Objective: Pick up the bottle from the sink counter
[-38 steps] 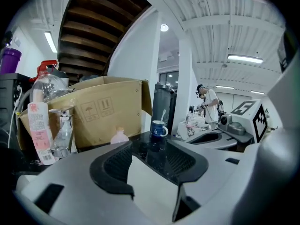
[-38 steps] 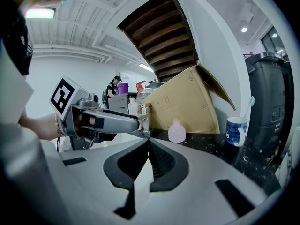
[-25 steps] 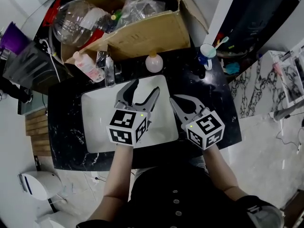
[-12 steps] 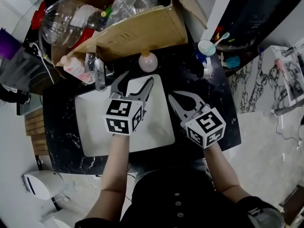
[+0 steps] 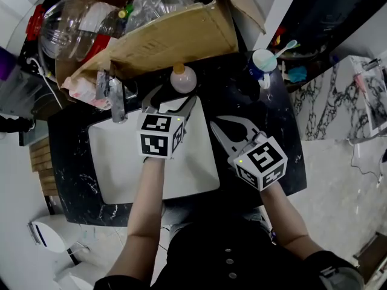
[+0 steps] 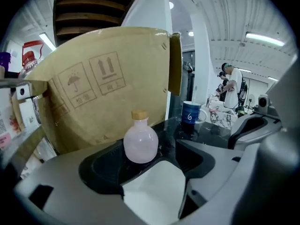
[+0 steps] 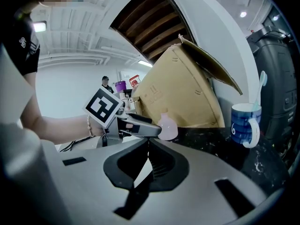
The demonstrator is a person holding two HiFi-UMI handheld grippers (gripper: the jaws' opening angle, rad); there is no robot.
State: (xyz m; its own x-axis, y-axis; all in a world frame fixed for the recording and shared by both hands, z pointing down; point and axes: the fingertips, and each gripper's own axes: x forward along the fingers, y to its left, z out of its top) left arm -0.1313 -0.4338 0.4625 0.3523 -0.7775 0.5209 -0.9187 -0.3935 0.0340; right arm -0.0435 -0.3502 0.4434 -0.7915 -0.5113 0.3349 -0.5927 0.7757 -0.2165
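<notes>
We hold the left gripper (image 5: 171,101) over the sink (image 5: 121,168) rear edge, jaws wide, having just opened further, nothing between them; the pink bottle (image 6: 140,144) stands on the desk (image 5: 278,132) just beyond, before a cardboard box (image 5: 175,38). Right gripper (image 7: 149,139) closed, empty

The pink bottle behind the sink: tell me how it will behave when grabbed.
The pink bottle has a round, smooth-looking belly, so it could slip from a pinch off its widest part. It looks like frosted glass: probably stiff, possibly breakable on the dark stone counter. Tipped over, it would likely roll.
</notes>
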